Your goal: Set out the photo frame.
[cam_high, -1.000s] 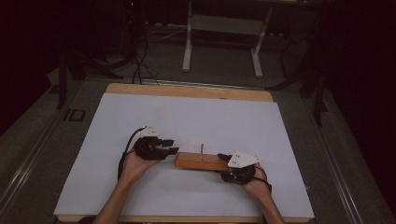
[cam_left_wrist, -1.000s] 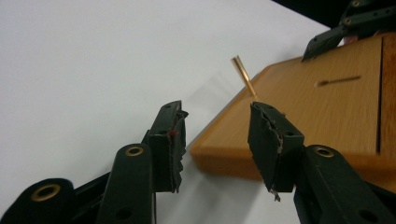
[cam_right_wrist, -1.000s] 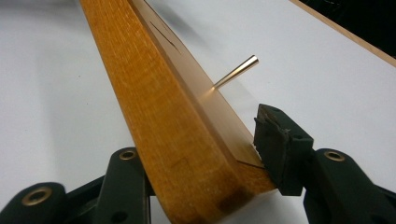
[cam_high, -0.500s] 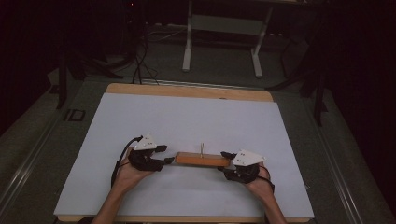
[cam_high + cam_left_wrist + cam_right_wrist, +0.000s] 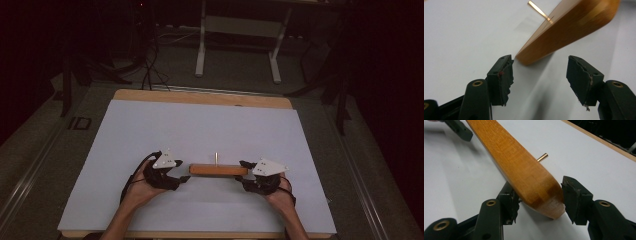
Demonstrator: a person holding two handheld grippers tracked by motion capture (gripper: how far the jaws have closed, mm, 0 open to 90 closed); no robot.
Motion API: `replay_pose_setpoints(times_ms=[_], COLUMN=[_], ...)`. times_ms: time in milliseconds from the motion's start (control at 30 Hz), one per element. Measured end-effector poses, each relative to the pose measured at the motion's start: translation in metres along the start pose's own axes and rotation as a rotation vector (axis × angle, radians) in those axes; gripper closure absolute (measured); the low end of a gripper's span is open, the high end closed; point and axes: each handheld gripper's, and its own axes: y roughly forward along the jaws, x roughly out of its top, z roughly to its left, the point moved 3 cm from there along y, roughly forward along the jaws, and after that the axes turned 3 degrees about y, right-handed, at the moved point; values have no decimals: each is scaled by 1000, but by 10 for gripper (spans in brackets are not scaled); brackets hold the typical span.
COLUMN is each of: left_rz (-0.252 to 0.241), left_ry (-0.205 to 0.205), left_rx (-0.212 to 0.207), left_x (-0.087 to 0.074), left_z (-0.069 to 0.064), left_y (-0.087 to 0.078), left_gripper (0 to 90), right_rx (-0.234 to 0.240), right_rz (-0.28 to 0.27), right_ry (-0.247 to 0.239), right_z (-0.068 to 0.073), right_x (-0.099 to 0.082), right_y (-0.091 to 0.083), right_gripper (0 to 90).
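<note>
High view, person's side of the table: a wooden block with a thin brass pin standing from its top lay flat on the white board, near the front edge and between our two hands; the left gripper sat just off the block's left end and the right gripper at its right end. Left gripper view: the block lay ahead of the pads, its near corner beyond their tips and clear of both; the jaws stood wide apart with bare board between them, having just been opening; nothing was held. Right gripper view: the rounded end of the block sat between the fingers, which stood close on either side of it; the far one appeared to touch the wood, the near one was partly hidden beneath the block, so we could not tell whether they pressed or merely bracketed it; the pin projected from the far face.

We judged the step in hand to be the release of the block onto the board, the left side freed first; the next move would call for the right jaws to open clear of the end, then a level withdrawal without nudging the block.
</note>
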Motion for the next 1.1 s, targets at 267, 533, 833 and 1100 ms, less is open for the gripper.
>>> replay_pose_setpoints(times_ms=[267, 533, 833, 1100], left_rz=[-59, -105, -92, -77], left_ry=[14, 44, 111, 153], left_rx=[20, 27, 64, 106], left_x=[13, 22, 24, 24], left_z=[-3, -3, -6, -6], left_y=[20, 21, 21, 22], left_gripper=[391, 496, 568, 576], right_rx=[0, -14, -28, -43], right_rz=[-13, -17, -20, -18], right_ry=[22, 36, 16, -4], right_z=[-2, -8, -10, -9], right_x=[0, -3, -1, 0], right_y=[0, -2, -3, -3], right_gripper=[492, 520, 548, 571])
